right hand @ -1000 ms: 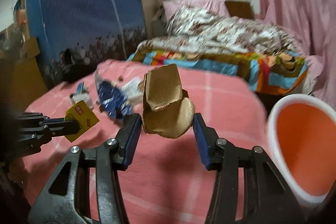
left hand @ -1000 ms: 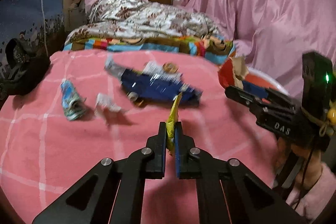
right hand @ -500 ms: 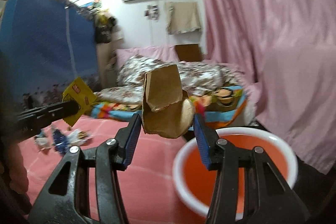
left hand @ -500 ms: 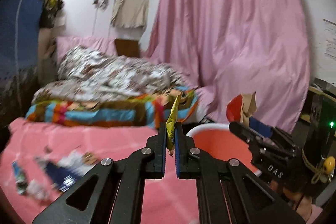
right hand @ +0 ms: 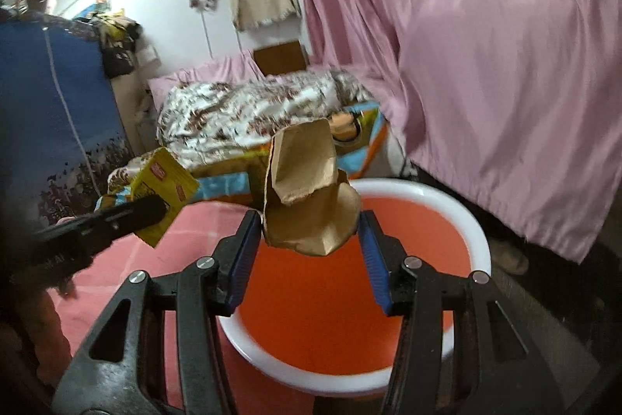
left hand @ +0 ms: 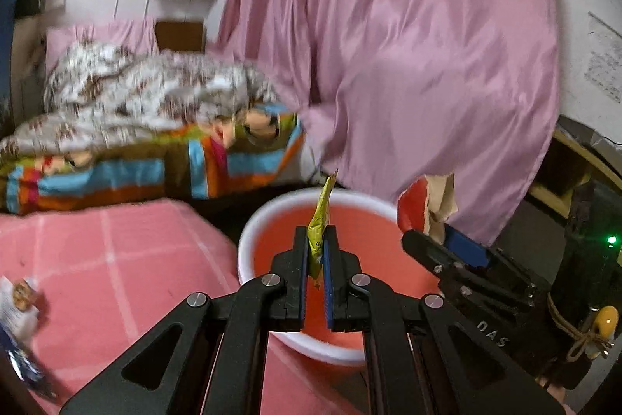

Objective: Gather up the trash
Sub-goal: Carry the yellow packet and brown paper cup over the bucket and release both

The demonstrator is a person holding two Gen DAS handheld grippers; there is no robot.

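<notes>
We've got both pieces over the bucket (right hand: 476, 240) now, nothing dropped in yet, and a few wrappers (left hand: 17, 302) wait on the pink bedspread (left hand: 116, 259) left of the bucket. Our left gripper (left hand: 315, 259) is clamped on the thin yellow wrapper (left hand: 320, 220) above the bucket's near rim, while the right gripper (right hand: 307, 251) squeezes the crumpled cardboard (right hand: 307, 197) above the bucket's middle, both reaching level and forward, side by side
</notes>
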